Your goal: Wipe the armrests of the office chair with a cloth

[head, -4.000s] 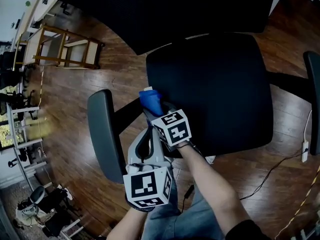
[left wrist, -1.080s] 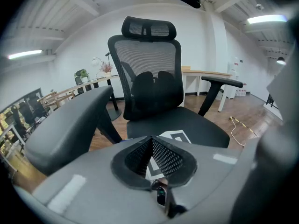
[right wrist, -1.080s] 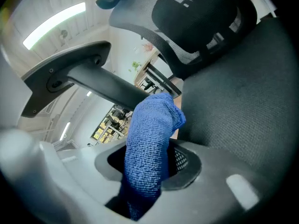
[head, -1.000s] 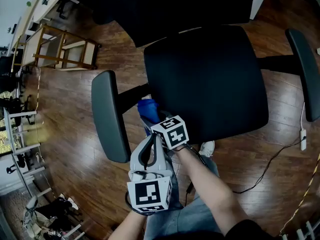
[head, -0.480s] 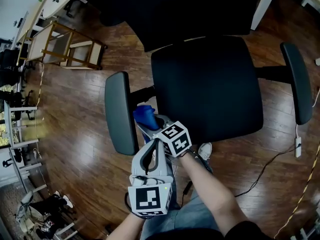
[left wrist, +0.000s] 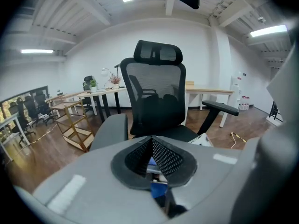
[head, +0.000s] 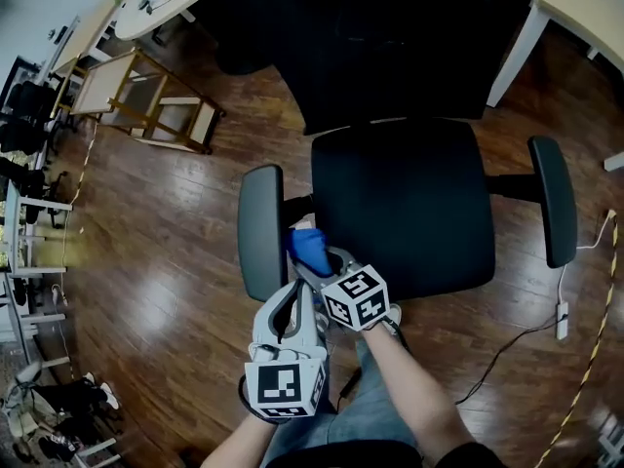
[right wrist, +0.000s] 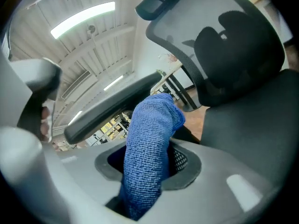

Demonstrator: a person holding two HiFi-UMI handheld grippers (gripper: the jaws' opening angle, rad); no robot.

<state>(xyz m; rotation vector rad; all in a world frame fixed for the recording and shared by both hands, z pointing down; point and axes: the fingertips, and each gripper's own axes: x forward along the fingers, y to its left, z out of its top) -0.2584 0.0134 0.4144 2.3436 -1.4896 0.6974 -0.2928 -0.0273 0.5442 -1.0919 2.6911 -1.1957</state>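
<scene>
Beside the dark grey padded armrest [head: 261, 230], the right gripper [head: 329, 263] clamps a blue terry cloth [head: 310, 249]. The left gripper [head: 298, 295] has its jaws clenched, empty.

Office chair [head: 405, 203], blue cloth [head: 310, 249] beside armrest [head: 261, 230]

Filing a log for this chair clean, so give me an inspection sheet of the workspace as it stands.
Surface: glossy wooden floor under the chair.
Job's things: office chair; blue cloth between the seat and the left-hand armrest, contact unclear; right-hand armrest with nothing on it.
Clutter: dark heap of gear at the lower left.
Grippers: right tongs shut on the blue cloth; left tongs shut, just behind them.
Cables: dark cable to a power strip; striped cable further right.
Surroundings: wooden rack; desk.
</scene>
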